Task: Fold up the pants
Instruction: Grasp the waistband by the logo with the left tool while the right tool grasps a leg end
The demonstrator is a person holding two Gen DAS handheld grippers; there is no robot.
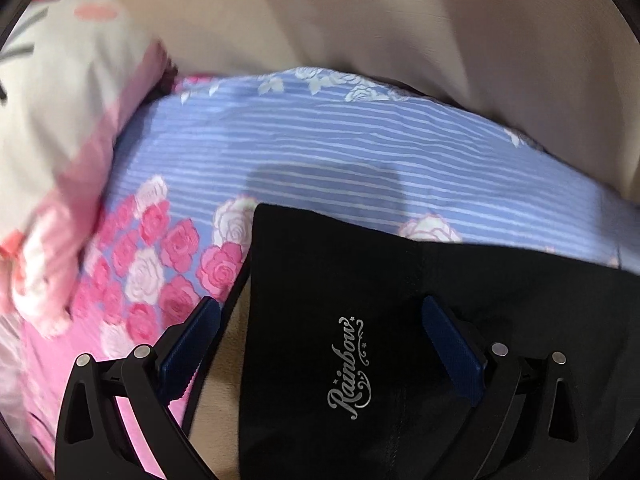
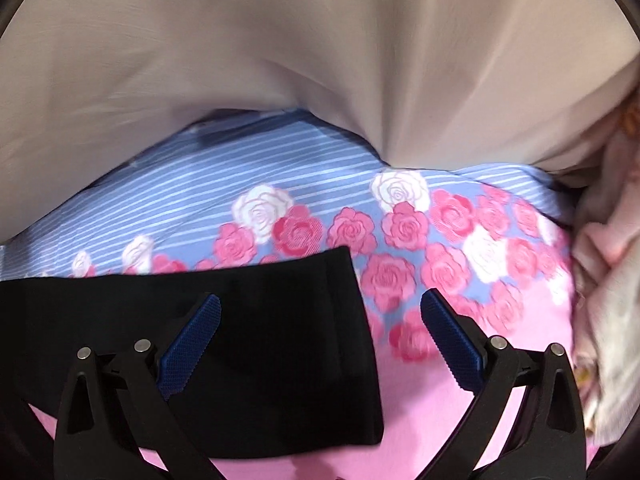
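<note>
The black pants (image 1: 360,320) lie flat on the floral bedsheet (image 1: 320,152), directly under and ahead of both tongs, and they read as a partly folded band running crosswise between the two views: in the left wrist view the cloth stretches off to the right with its free edge on the left, and in the right wrist view the pants (image 2: 240,340) stretch off to the left with the free edge on the right. So the long axis lies left to right across the person's front, and each tool hangs over its own end. The left gripper (image 1: 320,308) stands wide open, one blue pad off the edge of the cloth over the sheet and the other over the black fabric, with the silver "Rainbow" lettering (image 1: 348,368) between them. The right gripper (image 2: 320,308) is equally wide, straddling the right-hand edge of the pants, one pad over black cloth, the other over pink roses. Neither holds anything, and whether the pads touch the cloth I cannot tell. Both seem equally near, so the next fold likely calls for pinching both ends together. Beyond lies a beige cloth (image 2: 320,60), a cartoon-print pillow (image 1: 60,100) at the left, and crumpled pale laundry (image 2: 608,280) at the right; none blocks the pants.
</note>
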